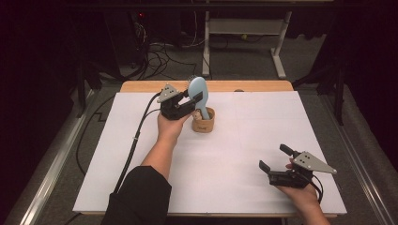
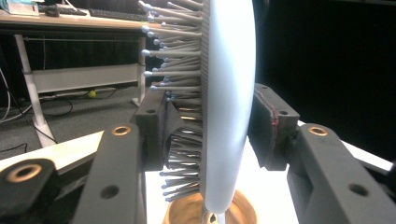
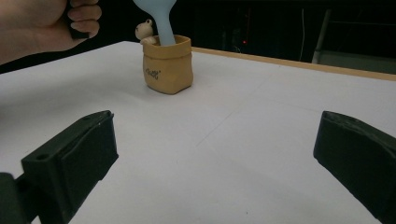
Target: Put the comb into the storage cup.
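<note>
- Pale blue plastic hairbrush (image 1: 197,87) with grey ball-tipped bristles stands upright, handle down, in a small tan bag-shaped ceramic cup (image 1: 203,121) near the far middle of the white table top (image 1: 244,154).
- Seen from the left gripper view, the hairbrush head (image 2: 227,107) sits edge-on between the two black jaws, bristles pointing toward the left-hand jaw.
- Left gripper (image 1: 190,101) is held level at the brush head, just above the cup. Its jaws bracket the head: the bristle side is pushed into one pad, while a narrow gap shows between the smooth back and the other pad, so the head is between the jaws but not clamped.
- Left hand (image 1: 170,124) wraps the gripper body from below, with a black cable trailing back toward the near-left table edge.
- Cup rim (image 2: 243,211) shows right under the brush in the left gripper view; a small cream figure (image 3: 145,31) peeks over the cup's far side in the right gripper view.
- Right gripper (image 1: 274,158) rests near the near-right corner of the table, well apart from the cup, jaws spread wide with nothing between them.
</note>
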`<state>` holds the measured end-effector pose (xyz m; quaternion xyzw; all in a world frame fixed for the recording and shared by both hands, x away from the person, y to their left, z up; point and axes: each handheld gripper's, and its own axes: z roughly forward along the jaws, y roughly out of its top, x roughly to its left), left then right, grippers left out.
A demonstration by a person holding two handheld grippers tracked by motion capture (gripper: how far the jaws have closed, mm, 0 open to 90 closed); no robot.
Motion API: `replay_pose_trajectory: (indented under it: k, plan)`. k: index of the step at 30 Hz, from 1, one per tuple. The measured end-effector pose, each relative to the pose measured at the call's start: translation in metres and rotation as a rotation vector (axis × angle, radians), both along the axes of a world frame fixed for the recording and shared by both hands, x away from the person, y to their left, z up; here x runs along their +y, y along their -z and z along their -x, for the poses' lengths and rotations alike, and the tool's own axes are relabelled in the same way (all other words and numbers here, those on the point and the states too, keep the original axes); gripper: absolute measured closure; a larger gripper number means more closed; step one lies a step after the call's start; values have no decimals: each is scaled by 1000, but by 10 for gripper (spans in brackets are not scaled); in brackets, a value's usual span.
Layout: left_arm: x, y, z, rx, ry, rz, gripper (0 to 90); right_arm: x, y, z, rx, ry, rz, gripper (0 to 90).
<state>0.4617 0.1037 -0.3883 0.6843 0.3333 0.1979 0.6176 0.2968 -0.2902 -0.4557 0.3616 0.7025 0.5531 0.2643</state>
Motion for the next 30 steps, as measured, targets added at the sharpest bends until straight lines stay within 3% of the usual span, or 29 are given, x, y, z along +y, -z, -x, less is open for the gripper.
replay_pose_trajectory:
  k: [30]
  plan:
    - [16,2,-2,27,-46,-19,466,1,1,0,6,-5,7,3]
